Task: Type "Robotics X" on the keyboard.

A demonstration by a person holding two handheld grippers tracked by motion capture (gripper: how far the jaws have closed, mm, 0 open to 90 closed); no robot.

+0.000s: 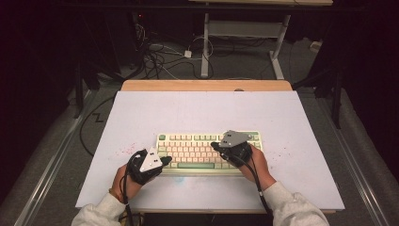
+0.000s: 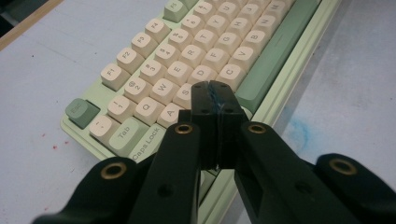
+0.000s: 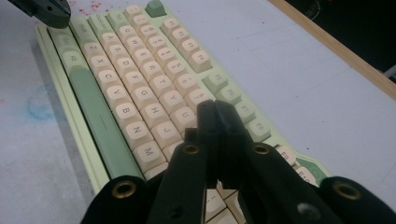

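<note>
Beneath both shut tongs (image 2: 215,100), keyboard (image 1: 188,151).

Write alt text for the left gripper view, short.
The left gripper, jaws shut with nothing between them, hovers over the left end of a cream and green keyboard, its tip near the A, S and Z keys. The keyboard lies slantwise on a pale table with faint red and blue specks.

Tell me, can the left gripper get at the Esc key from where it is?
Probably yes. The left gripper, jaws shut, sits over the keyboard's lower left corner, and the Esc key lies close by with nothing in the way.
</note>
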